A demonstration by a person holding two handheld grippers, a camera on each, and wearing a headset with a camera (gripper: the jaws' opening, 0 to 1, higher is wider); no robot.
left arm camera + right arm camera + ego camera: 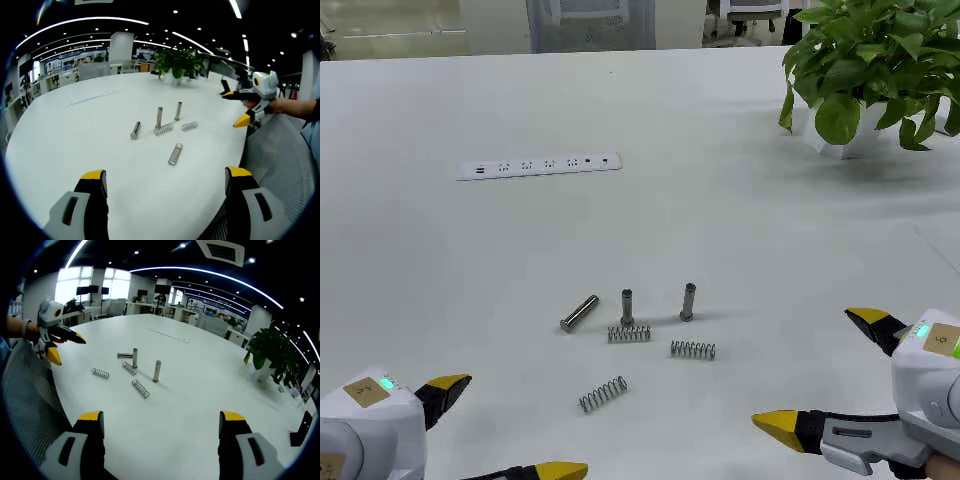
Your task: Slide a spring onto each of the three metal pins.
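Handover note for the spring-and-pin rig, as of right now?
Left gripper open, empty. Right gripper open, empty. Both hover at the near edge of the table.
Lying pin on its side; middle pin and right pin upright.
Three springs loose on the table: first spring before the middle pin, second spring before the right pin, nearest spring apart.
Done: nothing. Left: all three springs onto pins.

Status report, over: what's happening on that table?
Both open, empty: left gripper, right gripper. Three pins bare, two upright, one lying; three springs loose beside. Nothing between grippers and pins.
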